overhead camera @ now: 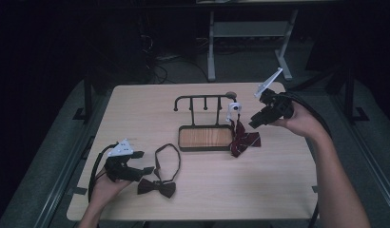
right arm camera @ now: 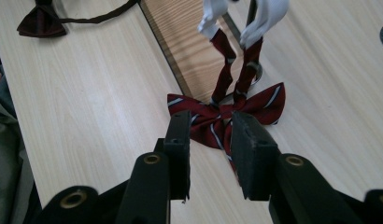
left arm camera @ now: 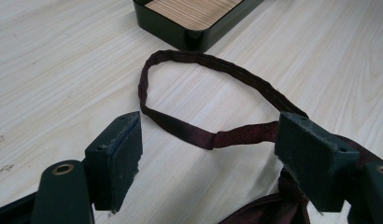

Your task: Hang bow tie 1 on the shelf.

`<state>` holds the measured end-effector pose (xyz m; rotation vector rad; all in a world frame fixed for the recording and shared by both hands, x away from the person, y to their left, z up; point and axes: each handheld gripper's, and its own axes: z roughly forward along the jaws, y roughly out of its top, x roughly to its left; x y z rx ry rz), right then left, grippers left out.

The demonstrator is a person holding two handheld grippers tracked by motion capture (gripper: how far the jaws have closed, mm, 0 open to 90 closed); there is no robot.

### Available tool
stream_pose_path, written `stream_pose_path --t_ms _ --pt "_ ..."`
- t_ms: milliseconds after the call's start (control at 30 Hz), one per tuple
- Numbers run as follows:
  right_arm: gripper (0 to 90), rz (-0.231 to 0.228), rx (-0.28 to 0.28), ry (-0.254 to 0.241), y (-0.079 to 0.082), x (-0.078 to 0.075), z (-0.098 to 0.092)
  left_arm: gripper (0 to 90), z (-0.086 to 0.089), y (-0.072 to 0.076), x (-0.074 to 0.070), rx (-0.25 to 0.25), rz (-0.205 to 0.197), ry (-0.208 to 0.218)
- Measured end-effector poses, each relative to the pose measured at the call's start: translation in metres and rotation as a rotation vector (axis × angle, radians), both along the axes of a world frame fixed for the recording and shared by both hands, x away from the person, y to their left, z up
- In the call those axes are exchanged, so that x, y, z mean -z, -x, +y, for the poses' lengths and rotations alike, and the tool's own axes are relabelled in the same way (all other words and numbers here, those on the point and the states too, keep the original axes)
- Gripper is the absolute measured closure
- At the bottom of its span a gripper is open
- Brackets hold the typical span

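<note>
— Holding our right gripper (right arm camera: 209, 158) just short of the striped bow tie (right arm camera: 225, 115); jaws partly open, nothing between them; the tie hangs by its white strap (overhead camera: 232, 110) off the rack (overhead camera: 202, 99) at the tray's (overhead camera: 205, 138) three o'clock.

— And our left gripper (left arm camera: 208, 154)?

— Wide open, empty; the dark bow tie (overhead camera: 157, 186) lies at its three o'clock, band (left arm camera: 199, 79) looped toward twelve.
</note>
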<state>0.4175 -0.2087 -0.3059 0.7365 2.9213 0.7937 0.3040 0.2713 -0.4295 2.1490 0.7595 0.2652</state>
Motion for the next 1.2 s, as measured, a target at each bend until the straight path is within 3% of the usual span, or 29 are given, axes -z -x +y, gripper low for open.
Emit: stream_pose_path --t_ms 900,1200 --pt "59.0 0.028 -0.028 -0.081 0.037 0.05 -0.019 24.4 -0.004 -0.002 0.002 0.009 0.017 -0.024" --pt "57.0 0.035 -0.012 -0.111 0.05 0.065 -0.027 24.4 -0.004 -0.003 0.002 0.011 0.013 -0.035"
